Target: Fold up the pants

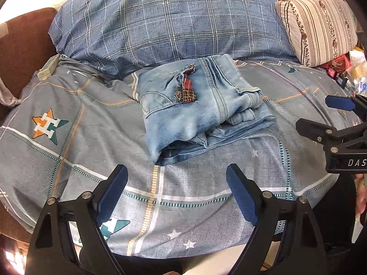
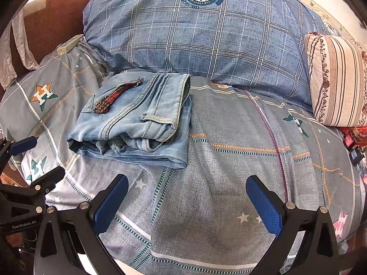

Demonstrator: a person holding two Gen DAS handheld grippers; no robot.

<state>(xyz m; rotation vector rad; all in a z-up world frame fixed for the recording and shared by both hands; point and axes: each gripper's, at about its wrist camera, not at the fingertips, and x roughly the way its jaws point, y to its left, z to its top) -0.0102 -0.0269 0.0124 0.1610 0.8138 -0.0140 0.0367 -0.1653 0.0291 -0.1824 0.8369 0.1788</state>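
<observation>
Light blue jeans [image 1: 195, 107] lie folded into a compact bundle on the grey patterned bed cover [image 1: 68, 119], with a red plaid patch on top. They also show in the right wrist view [image 2: 137, 123], left of centre. My left gripper [image 1: 176, 174] is open and empty, just short of the bundle's near edge. My right gripper [image 2: 187, 185] is open and empty, to the right of the bundle and clear of it. The right gripper also shows at the right edge of the left wrist view [image 1: 330, 114].
A large blue plaid pillow [image 1: 174, 20] lies behind the jeans. A striped beige pillow [image 1: 318, 27] sits at the far right. Red packages and clutter [image 1: 337, 66] lie beyond the bed's right edge. A brown headboard [image 1: 25, 43] stands at the left.
</observation>
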